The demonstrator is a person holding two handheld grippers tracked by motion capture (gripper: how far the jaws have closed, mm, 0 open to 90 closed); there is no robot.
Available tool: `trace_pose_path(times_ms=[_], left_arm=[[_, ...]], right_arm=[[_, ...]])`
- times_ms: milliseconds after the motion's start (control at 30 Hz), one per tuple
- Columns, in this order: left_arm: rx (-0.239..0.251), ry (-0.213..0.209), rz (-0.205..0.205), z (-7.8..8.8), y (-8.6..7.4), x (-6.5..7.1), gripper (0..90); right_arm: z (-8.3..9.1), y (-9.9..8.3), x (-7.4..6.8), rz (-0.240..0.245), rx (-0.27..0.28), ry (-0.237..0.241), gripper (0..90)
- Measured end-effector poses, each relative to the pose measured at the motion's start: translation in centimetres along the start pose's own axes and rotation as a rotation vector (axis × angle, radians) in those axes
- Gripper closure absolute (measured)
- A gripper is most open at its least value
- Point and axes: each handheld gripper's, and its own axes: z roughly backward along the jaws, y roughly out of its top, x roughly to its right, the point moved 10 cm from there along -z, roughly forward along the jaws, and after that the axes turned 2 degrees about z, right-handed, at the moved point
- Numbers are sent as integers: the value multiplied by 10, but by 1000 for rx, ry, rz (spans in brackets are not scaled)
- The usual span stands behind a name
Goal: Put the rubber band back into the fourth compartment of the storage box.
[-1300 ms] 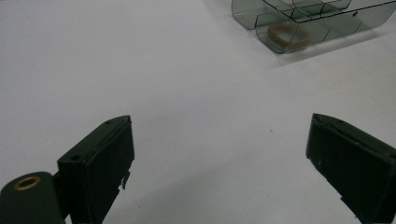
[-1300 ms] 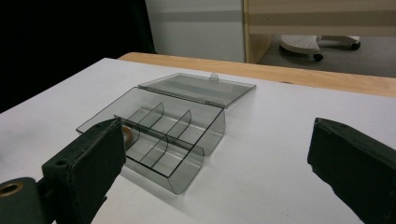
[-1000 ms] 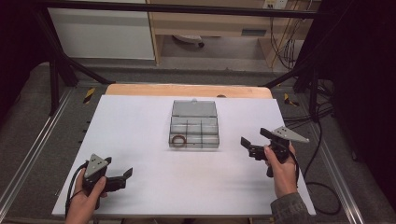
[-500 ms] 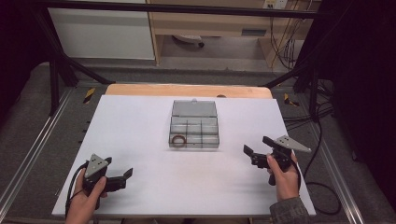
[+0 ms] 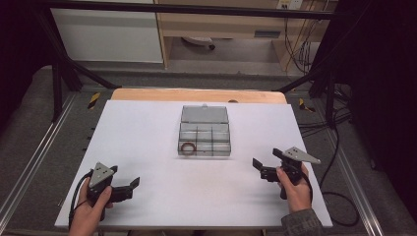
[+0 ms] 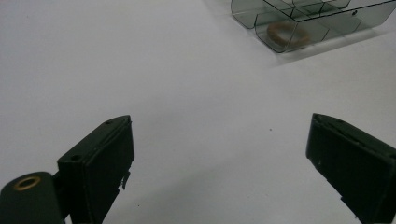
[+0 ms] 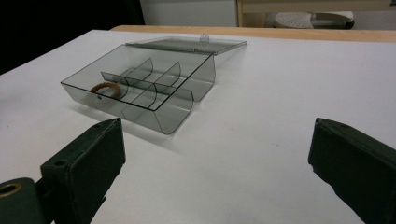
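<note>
High view: my left gripper (image 5: pixel 129 187) and right gripper (image 5: pixel 259 167) both hang with jaws spread wide, holding nothing. The clear divided box (image 5: pixel 204 132) sits ahead between them, lid open, a brown ring (image 5: pixel 187 147) in its near-left compartment.

Lab: framed table (image 5: pixel 147 128), cables (image 5: pixel 339 142)

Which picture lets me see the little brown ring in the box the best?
The right gripper view: the brown ring lies whole in a corner compartment of the clear box, seen through the open top. The left gripper view shows it near the picture's top edge, blurred behind the box's wall. The high view shows it tiny.
</note>
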Motion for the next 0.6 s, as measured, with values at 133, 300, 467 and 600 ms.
trace_pose_path(times_ms=[133,300,467,600], left_arm=[[-2,-2,-1,0,0,0,75],[-2,-4,1,0,0,1,75],[-2,-5,2,0,0,1,75],[-2,-5,-1,-1,0,1,75]], right_arm=[[-5,-8,-2,10,-32,-2,41],[-13,-22,-3,13,-95,-3,39],[-18,-28,-6,30,-128,-6,39],[-25,-40,-6,40,-196,-31,42]])
